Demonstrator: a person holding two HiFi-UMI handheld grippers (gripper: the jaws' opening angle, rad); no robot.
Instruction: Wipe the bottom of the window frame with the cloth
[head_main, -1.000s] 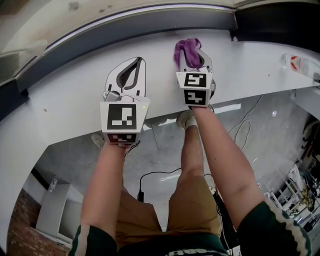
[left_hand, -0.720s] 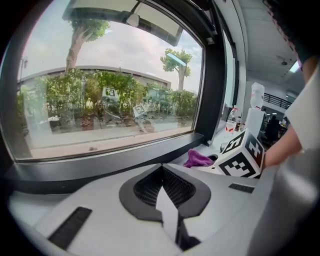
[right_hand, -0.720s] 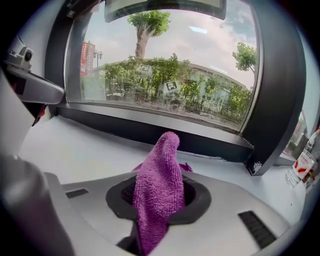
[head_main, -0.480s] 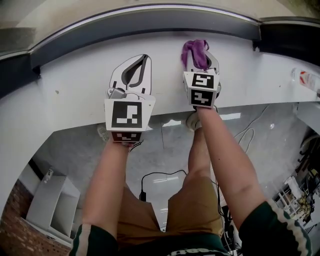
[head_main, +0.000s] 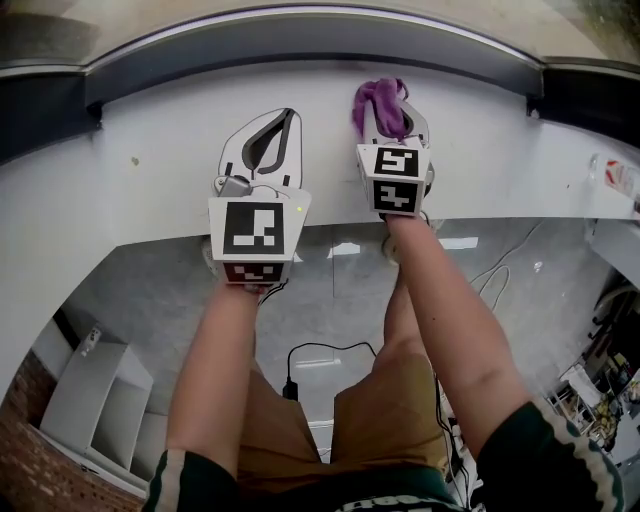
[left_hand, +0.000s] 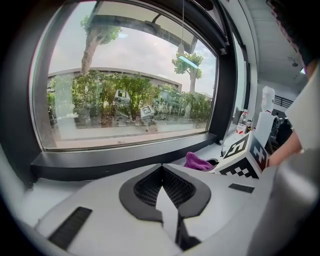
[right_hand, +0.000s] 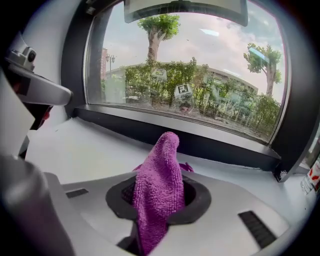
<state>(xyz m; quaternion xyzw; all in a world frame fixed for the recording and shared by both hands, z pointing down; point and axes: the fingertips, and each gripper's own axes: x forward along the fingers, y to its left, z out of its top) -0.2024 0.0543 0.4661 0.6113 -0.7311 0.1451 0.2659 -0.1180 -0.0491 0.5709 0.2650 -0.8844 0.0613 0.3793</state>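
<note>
While both grippers hang over the white sill (head_main: 140, 190), only the right gripper (head_main: 392, 112) carries anything. Its jaws are closed on the purple cloth (head_main: 378, 102), which fills the gap between the pads. In the right gripper view the cloth (right_hand: 160, 175) stands up in a soft peak between the jaws of the right gripper (right_hand: 159, 200). A small fold of it shows past the jaw tips, low toward the sill (right_hand: 75, 150). Whether that fold touches the sill cannot be told.

Straight ahead of this gripper runs the dark bottom rail of the window frame (right_hand: 210, 145). From the head view the cloth's front end lies near the bottom rail (head_main: 300, 45) but apart from it, with a strip of white sill between.

To the left of the right gripper, just beside it and set slightly further back from the rail, is the left gripper (head_main: 287, 116). In its own view the left gripper (left_hand: 162, 172) has its jaws brought together at the tips. Only the oval hollow between the ribbed pads (left_hand: 147, 187) stays open, and nothing sits in it. Off to this gripper's right, the same view shows the cloth (left_hand: 197, 161) and the right gripper's marker cube (left_hand: 245, 157). The rail (left_hand: 100, 165) crosses ahead of its jaws.

Beyond the right gripper's right side, a bottle (right_hand: 312, 175) stands on the sill by the frame's corner.
</note>
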